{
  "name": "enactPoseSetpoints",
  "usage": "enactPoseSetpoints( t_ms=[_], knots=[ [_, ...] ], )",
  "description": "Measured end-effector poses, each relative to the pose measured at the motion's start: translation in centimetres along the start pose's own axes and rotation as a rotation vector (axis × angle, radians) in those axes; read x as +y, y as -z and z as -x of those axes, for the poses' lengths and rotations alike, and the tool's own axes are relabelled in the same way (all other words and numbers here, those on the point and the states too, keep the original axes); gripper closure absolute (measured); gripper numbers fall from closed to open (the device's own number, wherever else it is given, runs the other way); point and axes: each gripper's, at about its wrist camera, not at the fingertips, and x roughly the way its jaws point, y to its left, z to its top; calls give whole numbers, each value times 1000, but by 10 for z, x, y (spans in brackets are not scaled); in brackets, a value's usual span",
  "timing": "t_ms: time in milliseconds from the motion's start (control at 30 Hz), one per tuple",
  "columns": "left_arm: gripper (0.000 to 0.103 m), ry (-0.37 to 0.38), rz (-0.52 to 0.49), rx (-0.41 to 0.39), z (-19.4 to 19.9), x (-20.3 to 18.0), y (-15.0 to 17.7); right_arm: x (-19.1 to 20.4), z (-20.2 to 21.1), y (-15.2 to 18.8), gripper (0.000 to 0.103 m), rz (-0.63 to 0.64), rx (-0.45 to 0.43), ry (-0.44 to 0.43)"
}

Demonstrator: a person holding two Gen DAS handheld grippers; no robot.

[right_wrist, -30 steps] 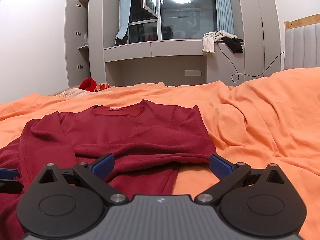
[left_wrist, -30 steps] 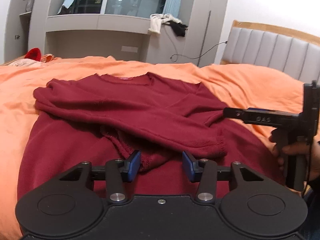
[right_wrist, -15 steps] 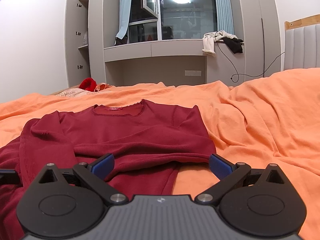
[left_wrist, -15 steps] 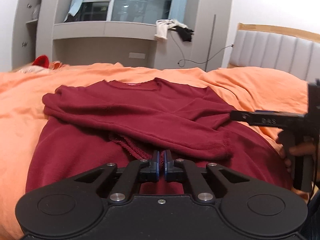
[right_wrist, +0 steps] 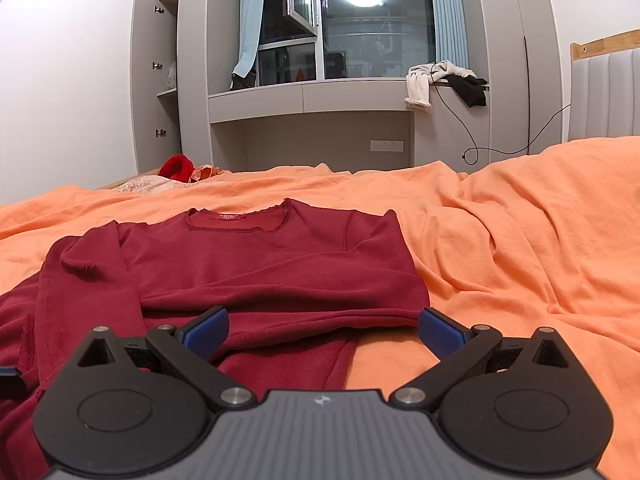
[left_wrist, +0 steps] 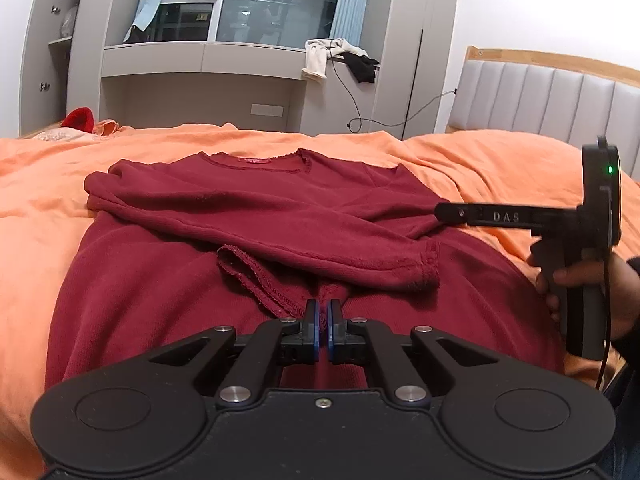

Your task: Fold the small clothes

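Left hand-held gripper point(left_wrist: 323, 322): jaws drawn together at the near middle of the dark red top point(left_wrist: 280, 240). A ridge of cloth rises just ahead of the blue pads; whether fabric is actually pinched between them cannot be told, since the pads look all but closed on each other.

Right hand-held gripper point(right_wrist: 322, 330): jaws spread wide, holding nothing, with the right edge of the top lying between and below the pads, apart from them. In the left wrist view a hand point(left_wrist: 584, 284) holds its grip handle at the right.

Progress, judged: early-middle. The top lies flat on the orange bedsheet point(right_wrist: 500, 240), neckline away from the cameras. Both sleeves are already crossed over the chest; one cuff point(left_wrist: 428, 266) ends near the right side, the other hem-edged cuff point(left_wrist: 256, 276) lies just ahead of the left gripper. The lower body is still spread out, unfolded. Left to do: bring the hem up towards the neckline, likely a further fold.

Containers: none on the bed. The far open shelf point(right_wrist: 168, 92) holds something pale, too small to identify. Clothes point(right_wrist: 444, 80) hang over the far ledge.
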Motion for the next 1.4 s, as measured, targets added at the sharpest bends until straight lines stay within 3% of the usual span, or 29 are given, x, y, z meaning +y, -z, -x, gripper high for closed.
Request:
enactPoseSetpoints(
  t_ms=[567,833,900,1000,1133,1233,1400],
  knots=[
    [98,19,19,20,1,5,0,7,0,-4,0,28,-12,-43],
    [69,8,146,12,15,35,-21,12,-7,-6,0,34,7,-103],
    [61,-35,147,-20,19,46,-32,13,-7,-12,0,32,5,-138],
    [38,-149,150,-72,18,67,-54,16,-13,-27,0,30,9,-223],
    [35,-275,179,-86,-4,108,-85,27,-39,-57,0,36,77,-343],
    [21,-303,193,-108,-21,139,-101,45,-67,-84,0,32,108,-431],
    [16,-335,222,-157,-43,182,-106,90,-117,-121,2,13,145,-566]
  ],
)
